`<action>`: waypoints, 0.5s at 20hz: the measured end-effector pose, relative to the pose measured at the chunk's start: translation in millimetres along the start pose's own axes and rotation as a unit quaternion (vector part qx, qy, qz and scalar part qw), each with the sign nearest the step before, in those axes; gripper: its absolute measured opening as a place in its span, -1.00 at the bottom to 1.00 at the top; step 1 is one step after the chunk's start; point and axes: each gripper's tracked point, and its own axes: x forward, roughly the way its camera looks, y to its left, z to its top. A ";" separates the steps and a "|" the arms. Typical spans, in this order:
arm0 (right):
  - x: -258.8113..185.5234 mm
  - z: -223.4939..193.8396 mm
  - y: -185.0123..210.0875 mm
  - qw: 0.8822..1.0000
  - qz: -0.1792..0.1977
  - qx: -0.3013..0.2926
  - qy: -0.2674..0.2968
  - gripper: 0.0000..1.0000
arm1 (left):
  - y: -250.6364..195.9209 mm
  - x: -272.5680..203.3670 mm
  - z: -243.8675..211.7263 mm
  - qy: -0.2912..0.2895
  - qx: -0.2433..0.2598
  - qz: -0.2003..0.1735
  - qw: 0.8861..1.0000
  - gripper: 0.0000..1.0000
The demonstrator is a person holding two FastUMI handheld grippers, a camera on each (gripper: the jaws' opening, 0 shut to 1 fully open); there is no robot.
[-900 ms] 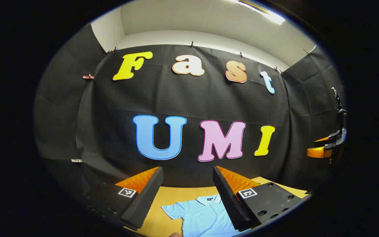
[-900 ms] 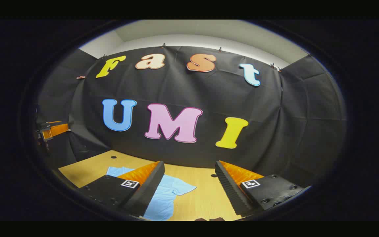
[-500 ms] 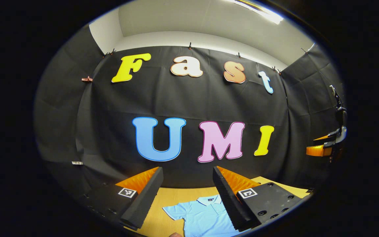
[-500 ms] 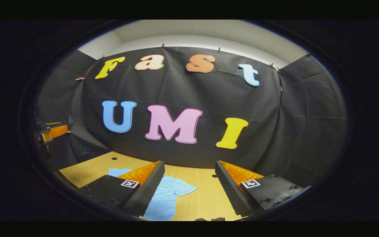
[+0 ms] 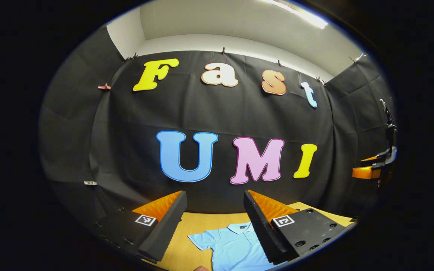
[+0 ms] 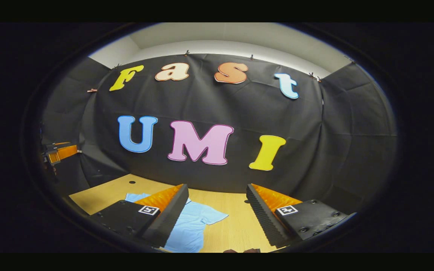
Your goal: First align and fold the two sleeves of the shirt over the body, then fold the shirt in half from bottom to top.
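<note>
Little is changed since the earlier frames: both views are shifted only slightly, and the shirt is left where it was. By size, the desk (image 6: 236, 222) comes first, a pale wooden top set against the booth wall. On it the shirt (image 5: 236, 250) is laid flat and face up, light blue with its collar toward the wall; in the right gripper view its far sleeve (image 6: 211, 217) is seen spread out to the side, unfolded. The left gripper (image 5: 215, 222) is held above the desk, its fingers spread wide with nothing between them, and the shirt is seen through the gap. The right gripper (image 6: 217, 214) is likewise raised and gaping, empty, beside the spread sleeve. No fold is yet made (both sleeves appear to lie open), so the first step is judged to be at hand. A descent of each gripper to its sleeve's outer edge is called for next, with the fabric pinched before it is carried over the body.
</note>
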 end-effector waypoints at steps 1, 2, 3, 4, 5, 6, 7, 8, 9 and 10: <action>2.4 -3.2 0.6 1.000 0.002 -0.002 0.004 0.93 | 0.4 -0.3 -0.9 0.000 0.000 0.000 1.000 0.93; 5.0 -6.7 0.2 1.000 0.001 -0.002 0.013 0.94 | 1.0 -0.1 -2.3 0.000 -0.001 0.000 1.000 0.93; 6.0 -7.3 -1.3 1.000 0.000 0.002 0.018 0.94 | 1.6 -0.4 -3.0 0.000 -0.003 0.000 1.000 0.93; 8.0 -5.0 -1.3 1.000 0.000 0.011 0.017 0.94 | 3.3 -0.4 -4.4 0.000 -0.005 0.000 1.000 0.93; 11.4 -1.2 1.0 1.000 0.003 0.019 0.014 0.94 | 5.0 0.0 -4.8 0.000 -0.008 0.001 1.000 0.93; 15.2 -1.6 0.7 1.000 0.006 0.021 0.015 0.94 | 6.8 0.2 -6.3 0.004 -0.012 0.004 1.000 0.93; 19.1 -6.3 -0.7 1.000 0.008 0.017 0.020 0.94 | 6.9 1.0 -11.2 0.008 -0.015 0.005 1.000 0.93; 28.0 -12.4 -3.0 1.000 0.011 0.011 0.027 0.94 | 6.1 2.4 -13.8 0.014 -0.017 0.005 1.000 0.93; 38.3 -17.6 -3.1 0.999 0.017 0.008 0.035 0.94 | 6.3 5.5 -16.5 0.019 -0.016 0.009 1.000 0.93; 49.1 -26.2 -3.8 0.999 0.024 0.007 0.046 0.90 | 7.4 9.1 -18.1 0.020 -0.014 0.014 1.000 0.94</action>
